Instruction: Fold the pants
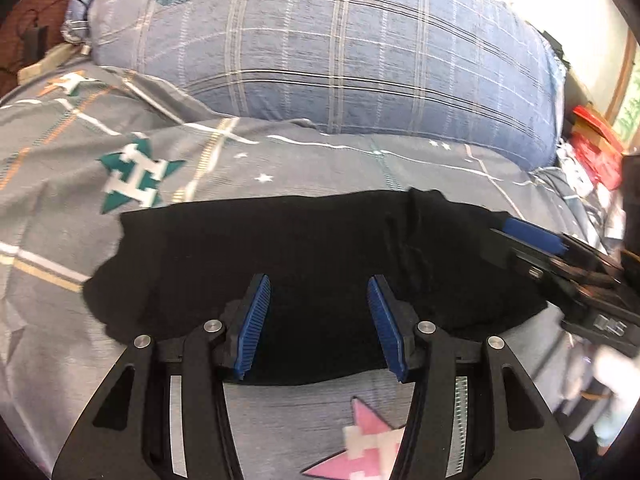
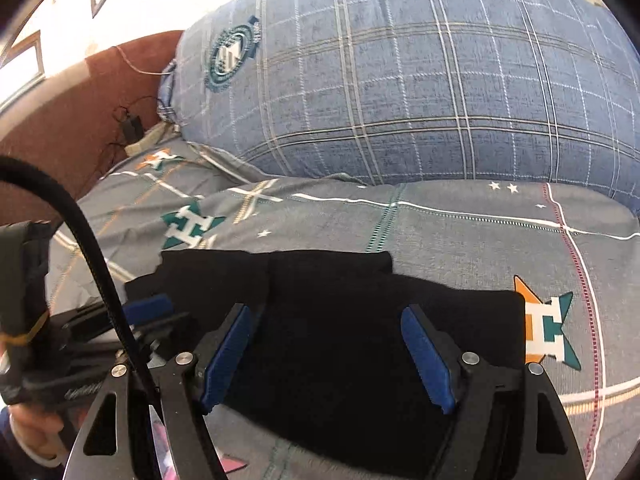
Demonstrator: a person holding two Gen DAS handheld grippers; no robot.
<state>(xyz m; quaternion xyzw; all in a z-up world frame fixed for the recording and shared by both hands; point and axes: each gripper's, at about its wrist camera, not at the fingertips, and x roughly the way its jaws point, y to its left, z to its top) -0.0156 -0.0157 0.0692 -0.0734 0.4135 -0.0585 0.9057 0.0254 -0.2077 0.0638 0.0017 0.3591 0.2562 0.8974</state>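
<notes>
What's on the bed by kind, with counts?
Black pants: 1
Blue plaid pillow: 1
Grey patterned bedsheet: 1
Grippers: 2, left gripper and right gripper, both open above the pants
Total: 5

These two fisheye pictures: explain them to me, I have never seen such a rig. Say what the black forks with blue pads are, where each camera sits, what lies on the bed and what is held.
The black forks are hand-held grippers; a person carries one in each hand. Each picture comes from a camera mounted on one gripper, looking forward along its fingers.

The left gripper stands with its jaws apart, and so does the right gripper. Neither holds anything.

Before them, black pants lie flat in a compact, seemingly folded shape on a grey patterned bedspread. Behind is a big blue plaid pillow. Each view also catches the other gripper at its edge.
</notes>
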